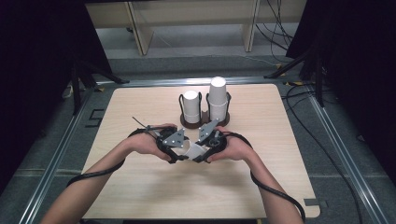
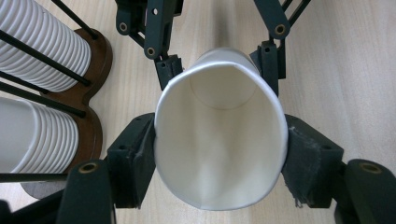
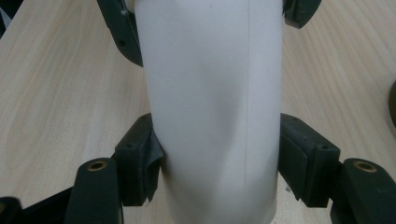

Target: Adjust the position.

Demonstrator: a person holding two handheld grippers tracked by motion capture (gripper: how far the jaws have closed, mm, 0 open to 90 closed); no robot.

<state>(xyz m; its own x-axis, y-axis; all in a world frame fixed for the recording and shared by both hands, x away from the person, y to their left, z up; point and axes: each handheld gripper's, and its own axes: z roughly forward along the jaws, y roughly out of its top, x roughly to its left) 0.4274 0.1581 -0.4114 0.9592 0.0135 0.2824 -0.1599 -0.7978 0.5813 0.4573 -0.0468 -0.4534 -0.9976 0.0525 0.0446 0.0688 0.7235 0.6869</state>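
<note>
Both tools clamp one paper cup [image 1: 193,150]: left tool [image 1: 180,156] pinches the mouth end, right tool [image 1: 201,157] the base end; axis 3-to-9 o'clock, hands level over bench [image 1: 140,186]

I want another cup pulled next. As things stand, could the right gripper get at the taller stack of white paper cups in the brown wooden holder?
Probably not yet: the right gripper is shut on the white paper cup, as is the left gripper. The taller stack of white paper cups stands unobstructed just beyond.
</note>
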